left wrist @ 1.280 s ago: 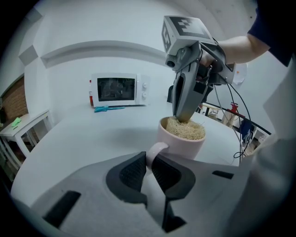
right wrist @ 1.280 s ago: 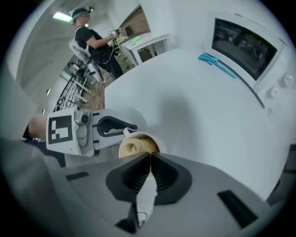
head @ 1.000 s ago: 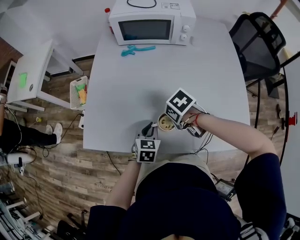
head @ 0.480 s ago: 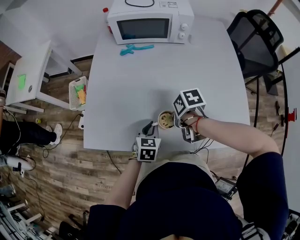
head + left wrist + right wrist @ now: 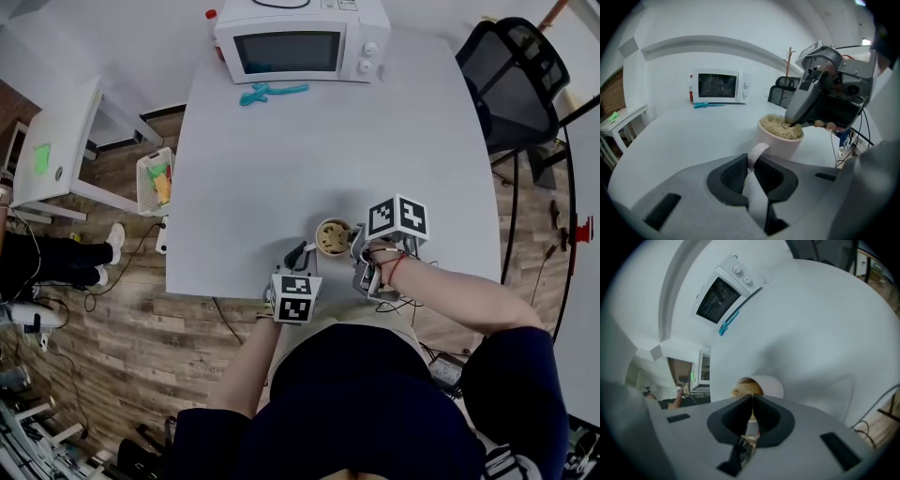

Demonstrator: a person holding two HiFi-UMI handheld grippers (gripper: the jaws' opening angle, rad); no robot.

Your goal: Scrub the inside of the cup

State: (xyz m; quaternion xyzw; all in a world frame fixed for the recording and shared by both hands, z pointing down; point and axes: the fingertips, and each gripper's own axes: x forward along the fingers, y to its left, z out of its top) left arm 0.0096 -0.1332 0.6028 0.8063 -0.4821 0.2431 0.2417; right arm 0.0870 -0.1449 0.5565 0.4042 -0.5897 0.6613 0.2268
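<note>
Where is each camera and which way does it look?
Head view: on the person's head, looking steeply down at the table; shows arms, left gripper, right gripper.
Left gripper view: on the left gripper, facing the microwave; its jaws pinch the cup handle.
Right gripper view: on the right gripper, tilted down at the scrubber in the cup; its jaws shut on it.
Shared: both gripper views see cup and microwave.

Your white table (image 5: 281, 159) carries a microwave (image 5: 300, 42) at its far edge, a red-capped bottle (image 5: 214, 17) beside it, a teal tool (image 5: 272, 92) before it, and a cup (image 5: 332, 237) near you.
</note>
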